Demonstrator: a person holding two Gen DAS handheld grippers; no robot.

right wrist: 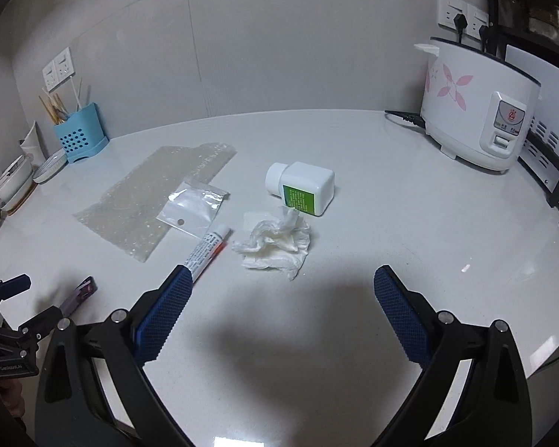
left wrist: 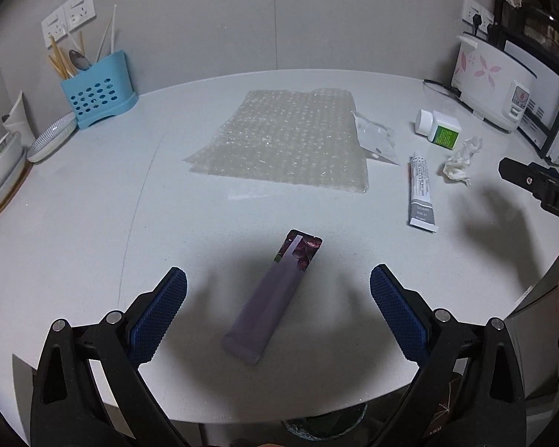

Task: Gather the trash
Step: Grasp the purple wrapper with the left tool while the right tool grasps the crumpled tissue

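While both grippers' jaws hang spread, the purple box (left wrist: 272,298) lies between the left's.

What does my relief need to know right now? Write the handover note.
Left gripper: jaws open, empty, either side of the purple box lying near the table edge.
Right gripper: jaws open, empty, in front of the crumpled tissue.
Also on the table: bubble wrap, small clear bag, tube, white bottle on its side.
Done: no item is held.
Left: all six pieces.
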